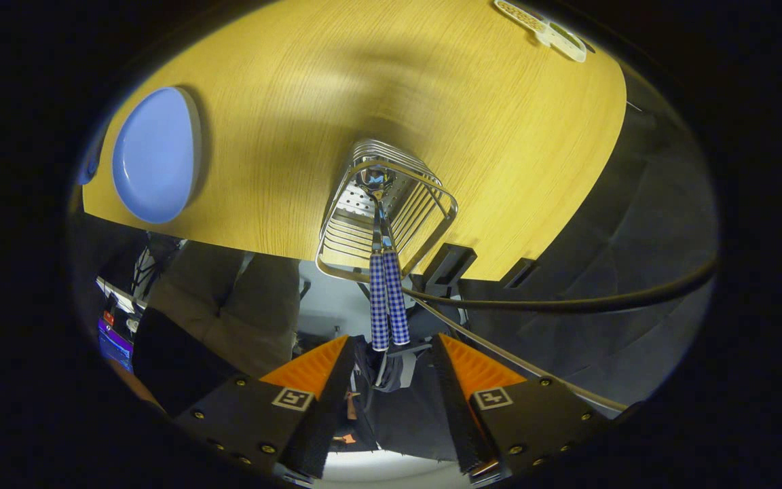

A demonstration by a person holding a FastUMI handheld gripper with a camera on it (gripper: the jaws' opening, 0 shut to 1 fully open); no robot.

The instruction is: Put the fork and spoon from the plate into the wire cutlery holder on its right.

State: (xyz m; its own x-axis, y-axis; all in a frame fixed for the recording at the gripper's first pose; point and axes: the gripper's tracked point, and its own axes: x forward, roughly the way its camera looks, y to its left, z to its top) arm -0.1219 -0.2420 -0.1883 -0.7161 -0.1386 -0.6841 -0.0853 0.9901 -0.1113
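Note:
I look down from above on the wire cutlery holder (385, 210), which stands on the wooden table (499, 149) near its front edge. Two pieces of cutlery with blue-and-white checked handles (387, 305) stand in it side by side, heads down on the holder's perforated floor. Which one is the fork and which the spoon I cannot tell. The handle ends reach up just ahead of my gripper (391, 353), whose fingers stand open on either side of them without touching. The blue plate (155, 155) lies to the holder's left with nothing on it.
A white flat object (544, 28) lies at the table's far right corner. A thick black cable (567, 302) runs across below the table's front edge, to the right of my fingers. Dark cloth and gear show below the table.

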